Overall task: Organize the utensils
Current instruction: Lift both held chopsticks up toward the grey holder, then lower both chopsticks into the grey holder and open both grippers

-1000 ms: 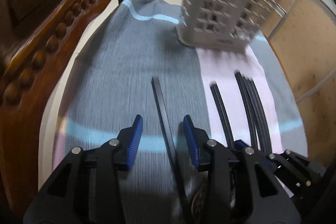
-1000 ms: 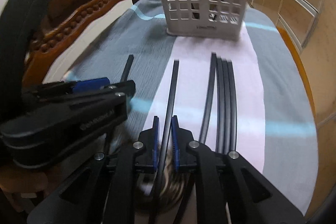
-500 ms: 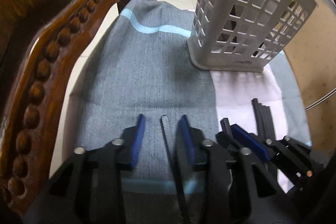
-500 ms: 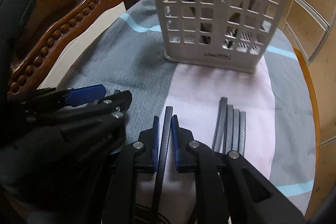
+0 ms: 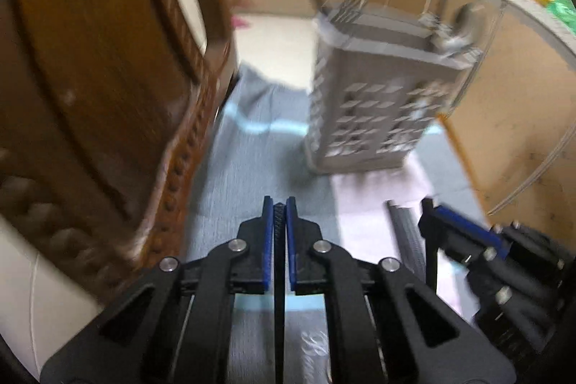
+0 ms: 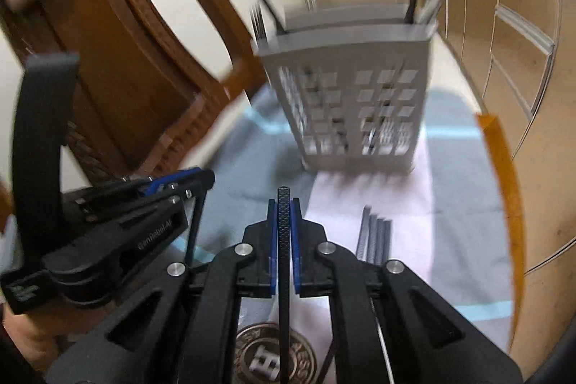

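Observation:
My left gripper is shut on a black utensil handle and holds it above the grey cloth. My right gripper is shut on another black utensil handle, whose round patterned end hangs below. A white slotted utensil basket stands ahead on the cloth with several utensils in it; it also shows in the left wrist view. Several black utensil handles lie side by side on the pink cloth strip. The left gripper shows in the right wrist view, the right gripper in the left wrist view.
A carved wooden chair stands close on the left. Wooden cabinets run along the right and back. The table's orange edge is at the right. The grey cloth has light blue stripes.
My left gripper has shut on its utensil handle. Both grippers have lifted and tilted up with their utensils, so the basket's top is now in view.

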